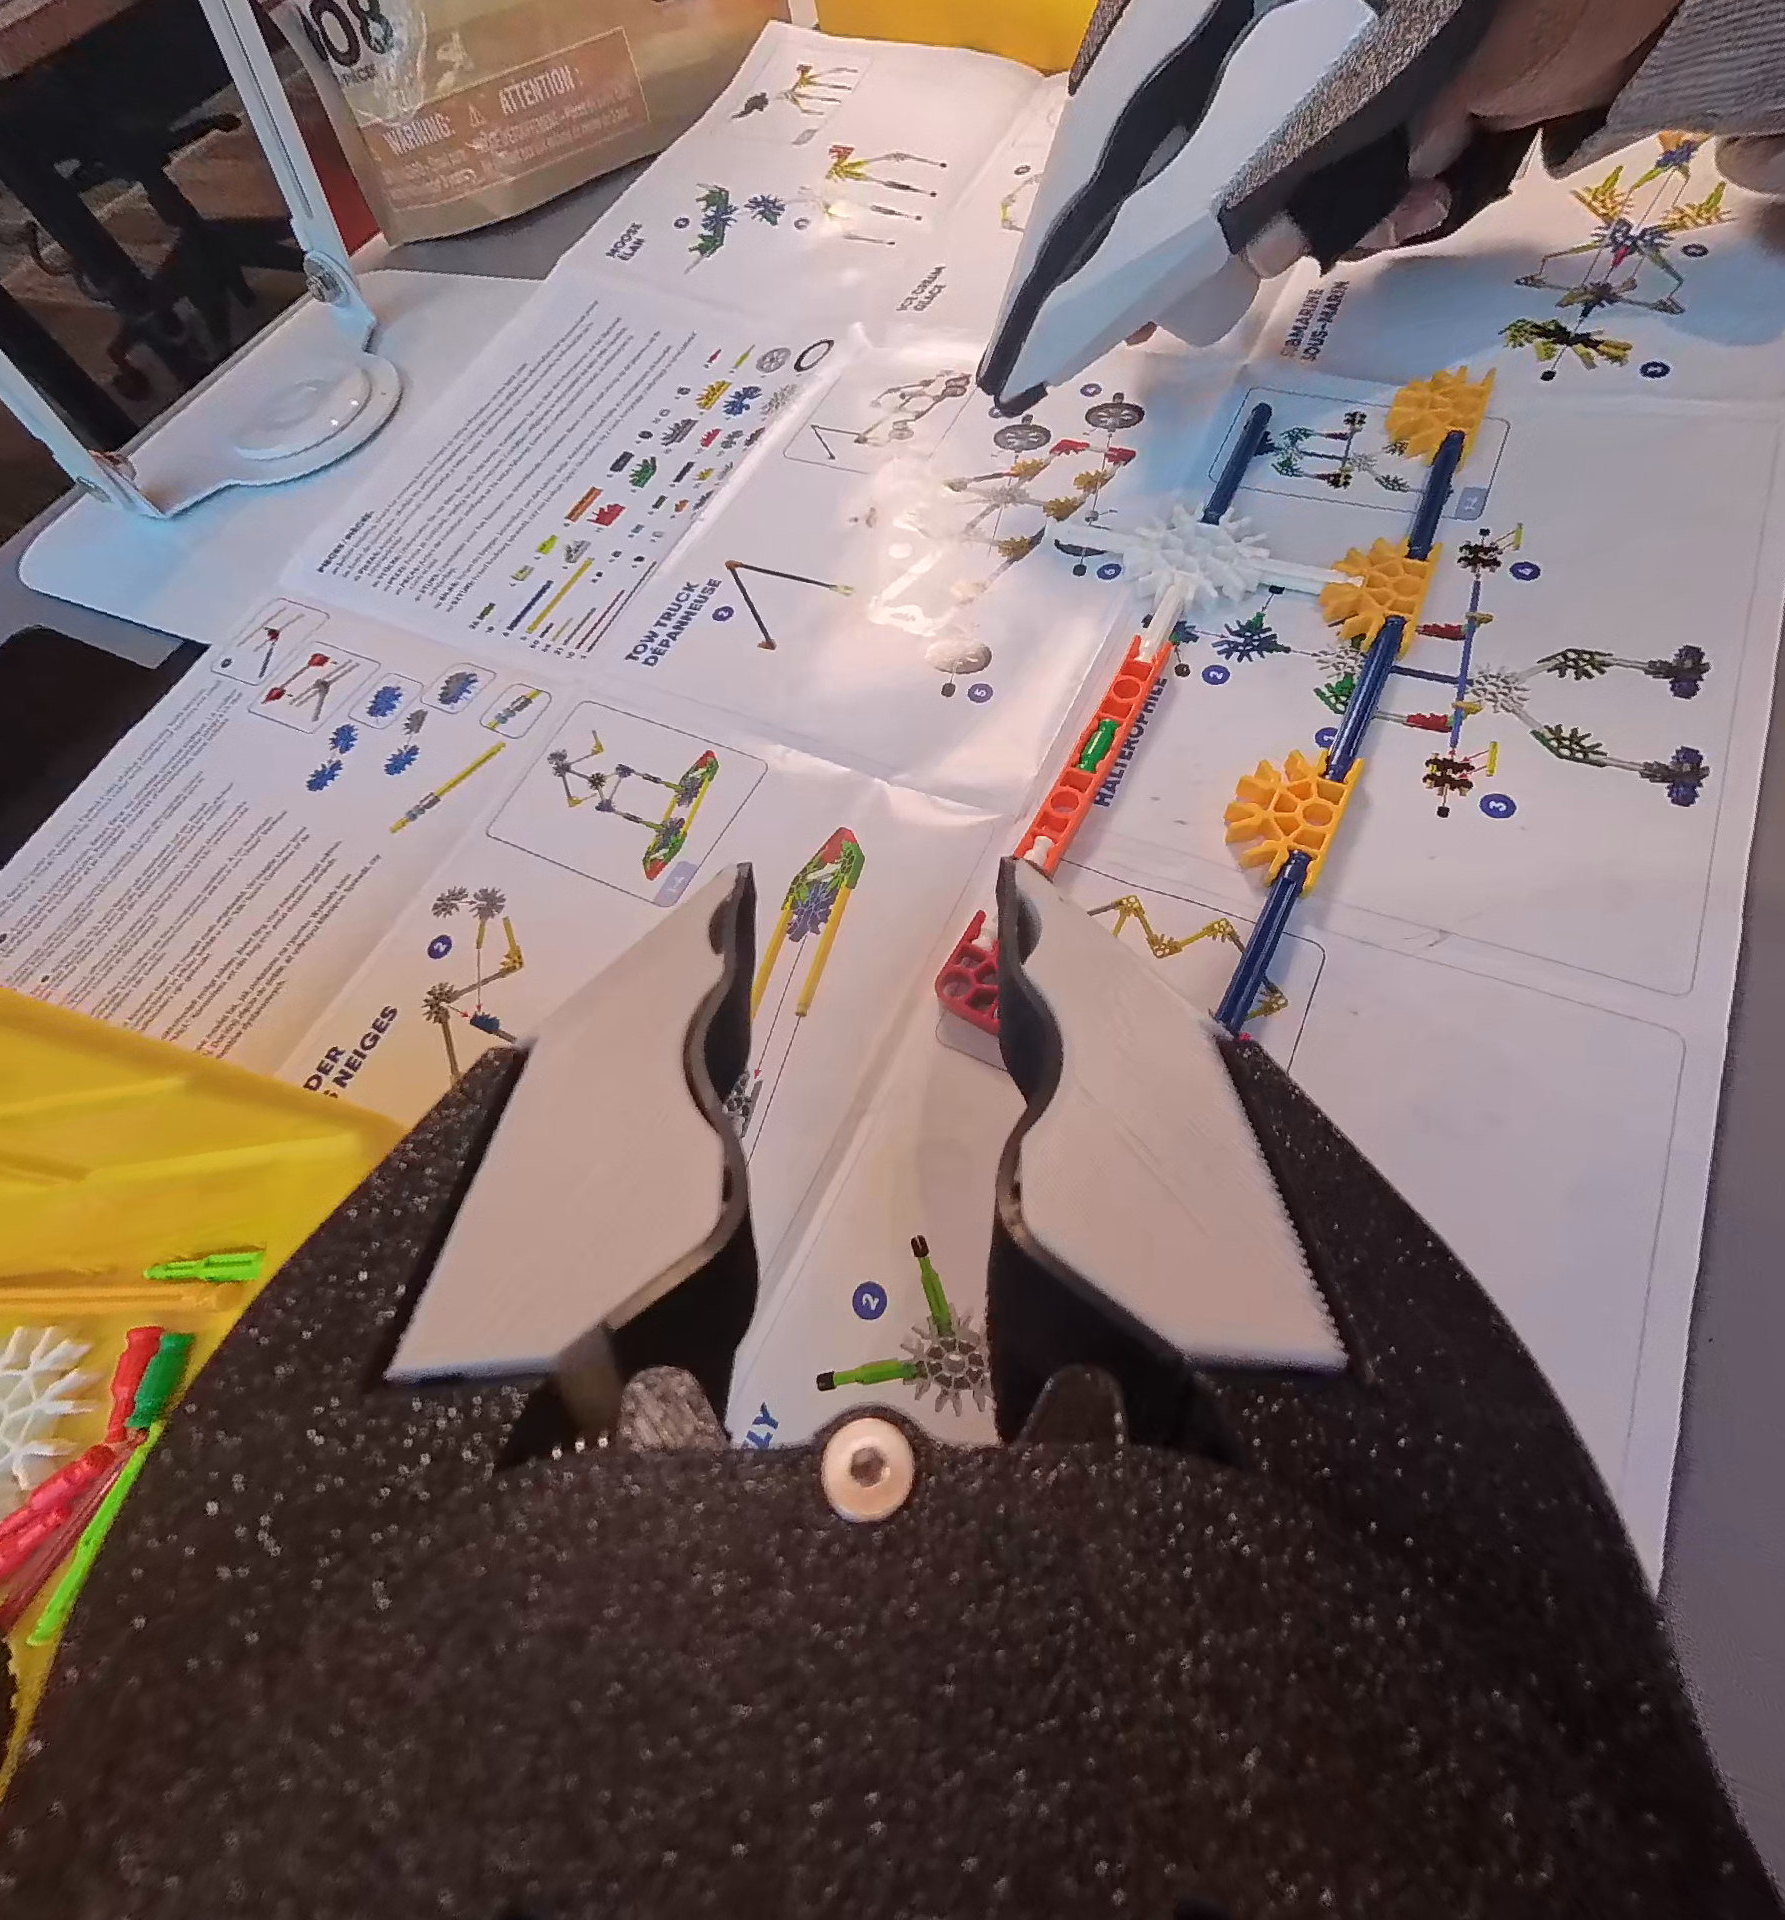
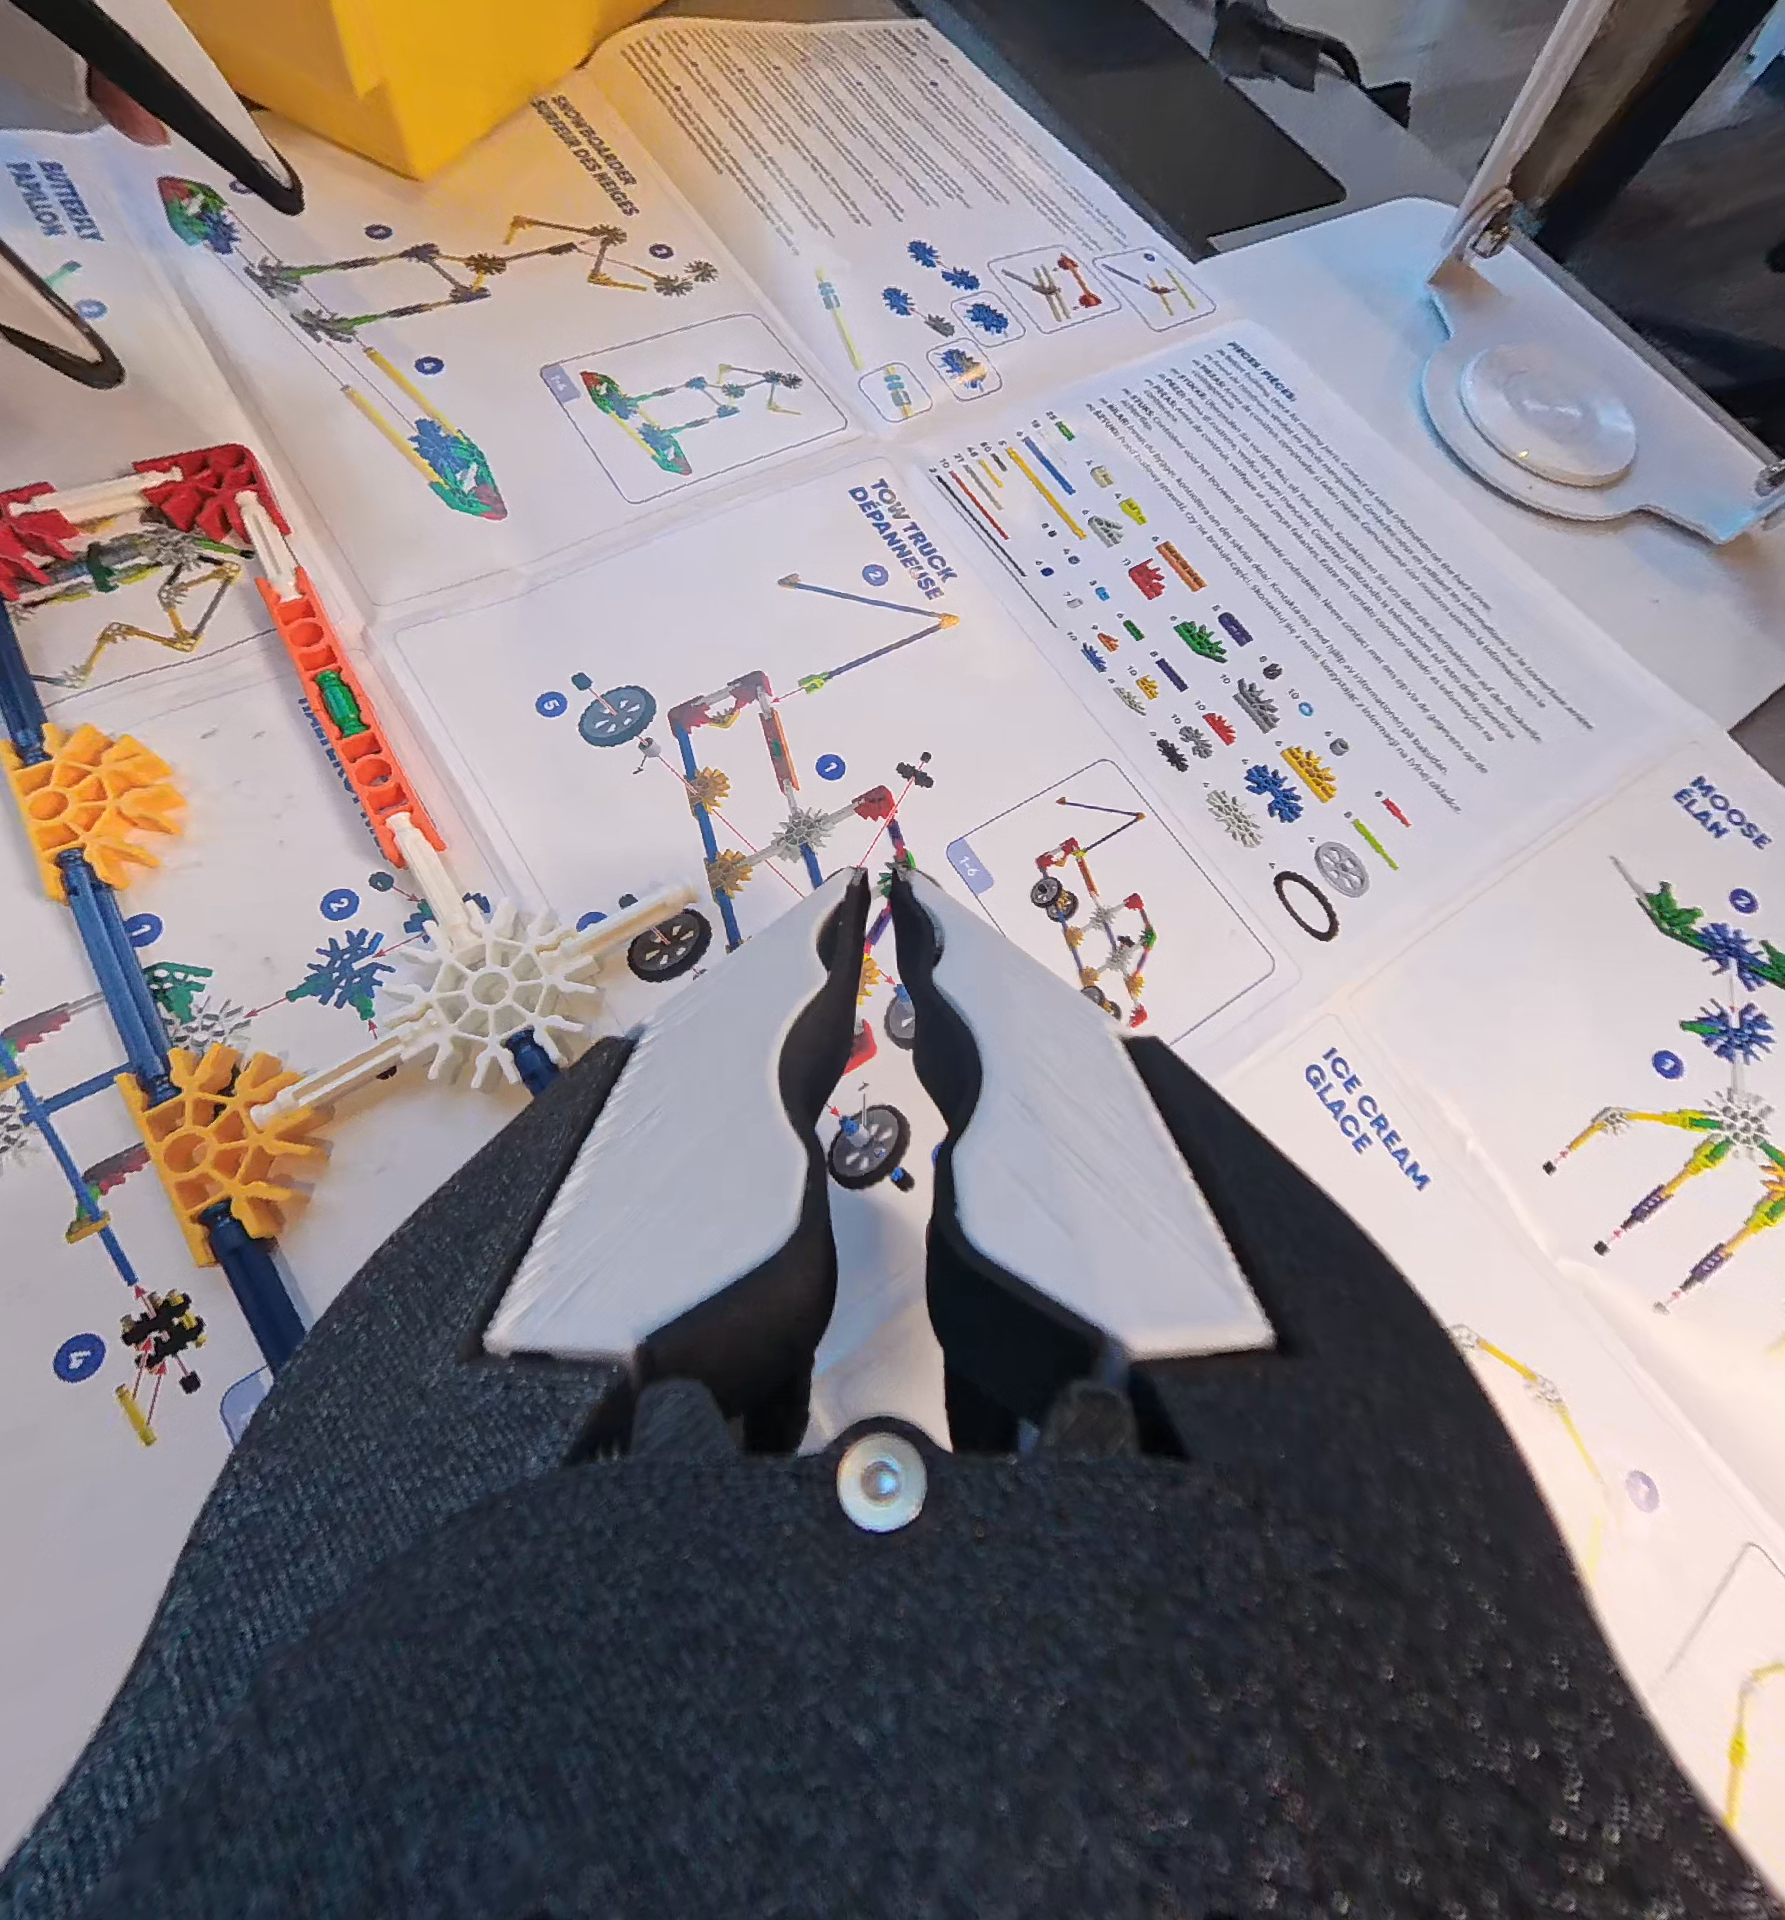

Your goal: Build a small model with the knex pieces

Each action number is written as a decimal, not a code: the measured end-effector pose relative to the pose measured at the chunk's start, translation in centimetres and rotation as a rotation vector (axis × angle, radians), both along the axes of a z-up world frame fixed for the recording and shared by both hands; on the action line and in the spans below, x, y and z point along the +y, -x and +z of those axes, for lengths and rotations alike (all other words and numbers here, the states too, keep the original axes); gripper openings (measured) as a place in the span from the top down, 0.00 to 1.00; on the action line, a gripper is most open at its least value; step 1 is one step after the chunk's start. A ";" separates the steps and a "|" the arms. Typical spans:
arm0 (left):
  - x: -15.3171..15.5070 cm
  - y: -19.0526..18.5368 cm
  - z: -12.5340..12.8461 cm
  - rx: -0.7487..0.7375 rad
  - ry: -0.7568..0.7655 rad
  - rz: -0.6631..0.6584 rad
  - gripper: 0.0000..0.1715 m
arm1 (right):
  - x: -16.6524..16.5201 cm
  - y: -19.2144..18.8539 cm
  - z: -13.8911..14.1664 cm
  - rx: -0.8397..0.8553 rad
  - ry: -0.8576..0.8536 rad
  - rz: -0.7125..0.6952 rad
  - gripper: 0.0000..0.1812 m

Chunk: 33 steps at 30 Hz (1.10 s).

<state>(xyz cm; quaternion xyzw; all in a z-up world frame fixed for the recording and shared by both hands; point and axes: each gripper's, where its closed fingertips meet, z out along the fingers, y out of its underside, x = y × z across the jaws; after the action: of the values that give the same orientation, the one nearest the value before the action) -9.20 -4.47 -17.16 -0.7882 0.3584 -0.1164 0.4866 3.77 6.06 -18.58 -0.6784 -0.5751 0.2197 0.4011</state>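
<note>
A half-built construction-toy frame lies flat on a large unfolded instruction sheet spread over the worktop. The frame is made of dark blue rods threaded through three yellow fan-shaped connectors, a white snowflake-shaped hub with white rods radiating from it, an orange perforated strip carrying a small green piece, and two red corner connectors joined by a white rod. The left tool hovers low over the sheet with its jaws spread wide and nothing between them; its right fingertip sits just beside a red connector at the near end of the orange strip. The right tool is pinched almost closed, a thin gap between the tips and nothing visibly gripped, its tips over a printed diagram of a wheeled model near the white hub. The sheet carries coloured model diagrams, numbered blue circles, a parts chart and blocks of small print with bold blue headings. A yellow tray at the left tool's side holds loose pieces: a white snowflake hub, red and green rods. A white stand base rests on the far edge.
</note>
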 end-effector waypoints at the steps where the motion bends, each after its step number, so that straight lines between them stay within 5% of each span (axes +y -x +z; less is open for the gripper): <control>1: 0.0 0.0 0.0 0.003 -0.002 0.000 0.74 | -0.1 0.1 -0.1 -0.006 -0.004 0.004 0.98; 33: 0.2 0.5 -0.1 0.076 -0.036 0.016 0.78 | 0.1 2.3 -1.3 -0.104 -0.148 0.074 1.00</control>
<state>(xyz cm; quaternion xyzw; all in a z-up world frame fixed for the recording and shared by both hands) -9.73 -4.26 -17.25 -0.7858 0.3726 -0.0759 0.4877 1.50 6.19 -19.92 -0.6358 -0.6343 0.1557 0.4112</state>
